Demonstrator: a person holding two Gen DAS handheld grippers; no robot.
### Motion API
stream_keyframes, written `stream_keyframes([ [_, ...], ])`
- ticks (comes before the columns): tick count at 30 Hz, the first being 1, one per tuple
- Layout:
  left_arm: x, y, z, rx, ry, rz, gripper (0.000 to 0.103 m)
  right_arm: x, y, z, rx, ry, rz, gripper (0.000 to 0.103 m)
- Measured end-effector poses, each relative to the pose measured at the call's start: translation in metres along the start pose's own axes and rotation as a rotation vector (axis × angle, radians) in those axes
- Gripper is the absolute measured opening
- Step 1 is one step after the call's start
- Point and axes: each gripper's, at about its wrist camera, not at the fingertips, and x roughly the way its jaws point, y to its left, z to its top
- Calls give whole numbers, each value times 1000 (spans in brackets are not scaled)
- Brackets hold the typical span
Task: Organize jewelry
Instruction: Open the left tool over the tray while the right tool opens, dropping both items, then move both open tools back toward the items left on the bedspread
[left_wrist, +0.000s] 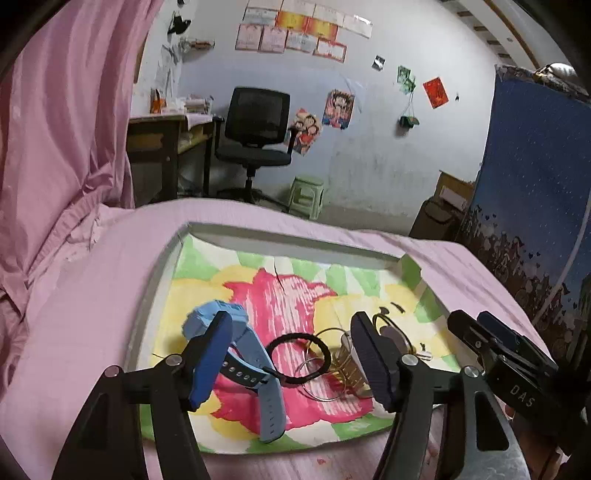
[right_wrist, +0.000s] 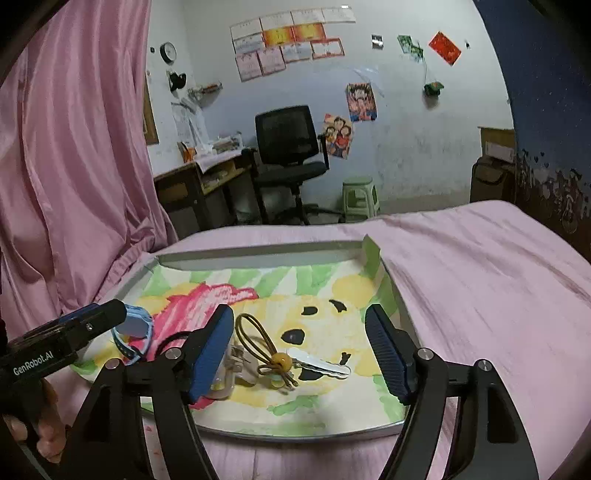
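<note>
Across the room a black office chair (right_wrist: 286, 147) sits pulled up beside a cluttered wooden desk (right_wrist: 199, 177), with a pale green plastic stool (right_wrist: 360, 197) just to its right against the wall. Above them, rows of certificates (right_wrist: 288, 40) and cartoon posters (right_wrist: 361, 102) cover the whitish wall, and a round clock (right_wrist: 168, 51) hangs near the pink curtain (right_wrist: 74, 166) on the left. A starry blue panel (left_wrist: 535, 177) stands on the right.
</note>
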Motion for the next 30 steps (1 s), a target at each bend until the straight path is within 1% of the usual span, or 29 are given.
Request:
stream_keyframes([
  [1,-5,1,1,-2,-16,-1,67,-4,0,1,2,-12,3,71],
  [2,-10,2,1,-5,-32,-4,69,-11,1,2,6,-33,9,76],
  [3,-18,3,1,-9,-57,-7,74,-18,2,2,6,-51,16,80],
  [4,-23,4,0,-12,-74,-9,78,-28,4,3,1,-82,22,86],
  [5,-30,5,-1,-14,-97,-11,80,-35,5,3,-2,-104,24,88],
  [7,-44,6,-2,-10,-139,-18,85,-51,8,4,-5,-146,28,89],
  [8,-51,7,-3,-8,-155,-17,86,-61,10,3,-1,-169,34,92],
  [10,-66,10,-5,-7,-190,-14,92,-78,13,1,7,-210,45,100],
  [12,-82,14,-9,-13,-223,-13,96,-91,17,-3,9,-241,56,100],
  [15,-101,19,-18,-10,-255,-9,98,-113,27,-9,-11,-277,72,101],
  [20,-131,27,-35,3,-292,-2,100,-139,42,-24,-41,-298,97,101],
  [24,-150,37,-50,14,-305,12,101,-153,55,-37,-74,-304,120,101],
  [30,-169,52,-71,11,-295,23,101,-167,67,-55,-133,-283,148,101],
])
